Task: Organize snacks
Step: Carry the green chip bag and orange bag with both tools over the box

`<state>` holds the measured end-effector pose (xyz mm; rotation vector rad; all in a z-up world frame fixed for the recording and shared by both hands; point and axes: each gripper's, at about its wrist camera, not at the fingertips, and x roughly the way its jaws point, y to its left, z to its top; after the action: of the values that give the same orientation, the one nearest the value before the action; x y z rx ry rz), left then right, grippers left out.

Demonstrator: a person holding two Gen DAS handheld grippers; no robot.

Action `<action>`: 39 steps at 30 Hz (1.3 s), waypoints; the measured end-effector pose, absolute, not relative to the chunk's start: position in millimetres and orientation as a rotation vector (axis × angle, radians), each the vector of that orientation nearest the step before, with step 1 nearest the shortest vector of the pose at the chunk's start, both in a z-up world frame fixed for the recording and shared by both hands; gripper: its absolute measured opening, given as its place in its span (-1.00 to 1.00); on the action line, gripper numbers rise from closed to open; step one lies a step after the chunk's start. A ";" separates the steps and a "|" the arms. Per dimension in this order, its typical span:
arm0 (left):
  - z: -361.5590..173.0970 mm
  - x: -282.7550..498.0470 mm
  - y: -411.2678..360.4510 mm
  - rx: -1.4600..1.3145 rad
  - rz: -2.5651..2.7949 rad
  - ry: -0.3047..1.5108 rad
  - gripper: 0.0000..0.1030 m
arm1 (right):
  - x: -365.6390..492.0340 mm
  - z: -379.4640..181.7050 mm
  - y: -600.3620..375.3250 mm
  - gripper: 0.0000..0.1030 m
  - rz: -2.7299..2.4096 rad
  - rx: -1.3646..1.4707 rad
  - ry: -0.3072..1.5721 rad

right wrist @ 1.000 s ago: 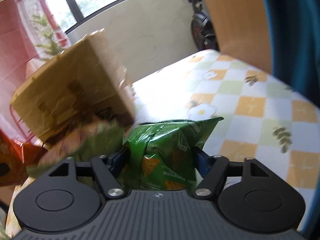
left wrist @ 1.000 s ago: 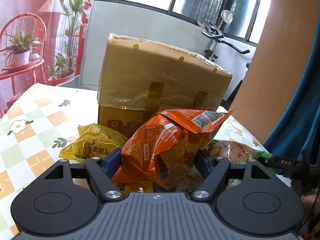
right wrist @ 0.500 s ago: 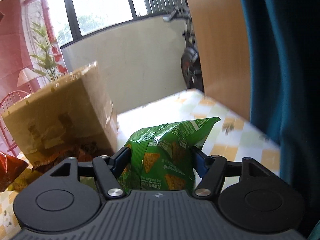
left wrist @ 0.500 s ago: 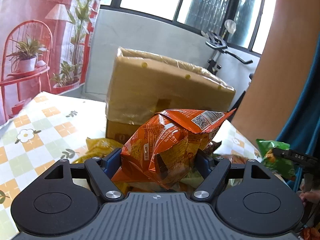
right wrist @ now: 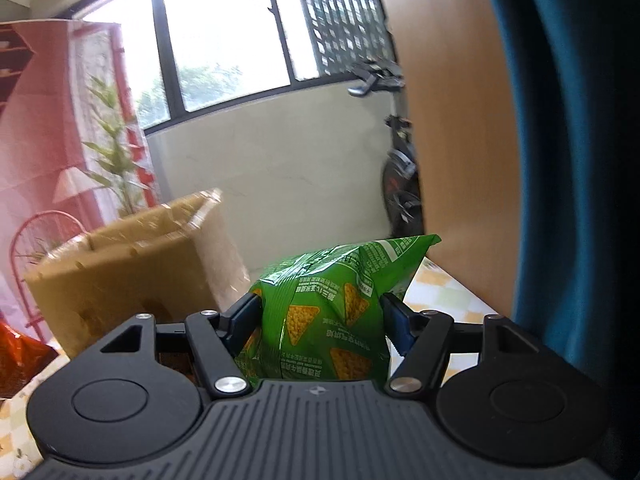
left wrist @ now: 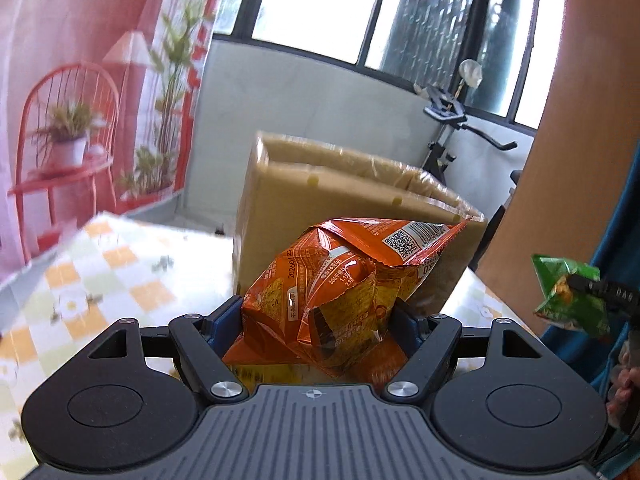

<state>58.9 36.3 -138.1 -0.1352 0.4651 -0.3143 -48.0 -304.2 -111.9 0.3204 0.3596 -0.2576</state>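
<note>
Nearest the left wrist camera, the left gripper [left wrist: 316, 316] has its blue pads pressed into a crinkled orange foil snack bag [left wrist: 340, 284], jaws fairly wide around its bulk, the bag clear of the table. In the right wrist view the right gripper [right wrist: 320, 316] likewise clamps a glossy green foil bag of triangular corn chips [right wrist: 332, 312], standing up between its blue pads. From the left view that green bag sits at three o'clock, well apart from the orange one. Beyond both, at twelve o'clock in the left view and ten o'clock in the right, stands the tall tan cardboard box wrapped in clear tape [left wrist: 360, 208], its top open, on a table with a checked floral cloth [left wrist: 100, 272]. The step in hand looks like carrying both bags toward the box. Next, each bag needs to clear the rim before its jaws part, one hand at a time so they do not collide.
</note>
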 end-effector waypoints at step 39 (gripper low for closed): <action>-91.6 221.0 -4.1 -0.205 -0.355 0.433 0.64 | 192.7 -91.5 -223.2 0.38 0.152 0.294 0.339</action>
<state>221.0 -4.1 -91.6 -0.2052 0.4333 -0.3548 192.7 -223.2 -91.5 0.2945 0.3389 0.1519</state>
